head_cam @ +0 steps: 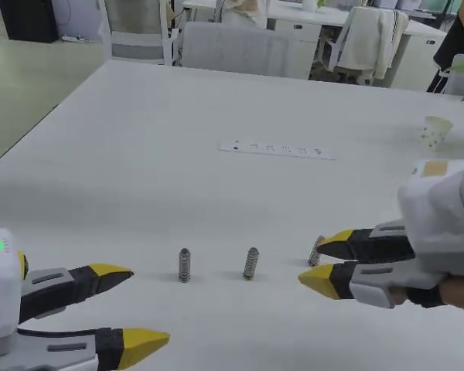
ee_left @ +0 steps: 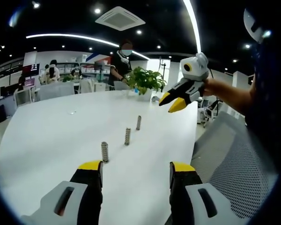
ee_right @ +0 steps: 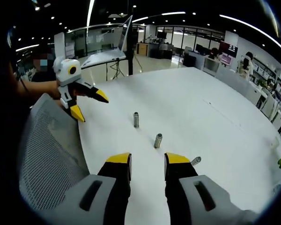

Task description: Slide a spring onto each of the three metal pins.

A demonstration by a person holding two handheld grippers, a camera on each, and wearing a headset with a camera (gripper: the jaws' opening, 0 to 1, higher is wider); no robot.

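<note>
1. White table [head_cam: 124,147] runs ahead of us. Nearest, the left gripper [head_cam: 147,304] hangs with its yellow fingertips well apart, holding nothing.
2. Just past those tips stands the first spring [head_cam: 184,265], upright, with the second spring [head_cam: 250,263] beside it. Both look seated, their pins hidden inside.
3. Across to the right gripper [head_cam: 309,263]: fingers slightly apart, nothing pinched. The third spring [head_cam: 315,251] is right at the upper tip, and it's leaning.
4. My call is that the lean needs fixing. Pinch lightly near its top, straighten it and press straight down without crushing the coils.
5. Far beyond both sets of tips lies a power strip [head_cam: 277,149], clear of the work.
</note>
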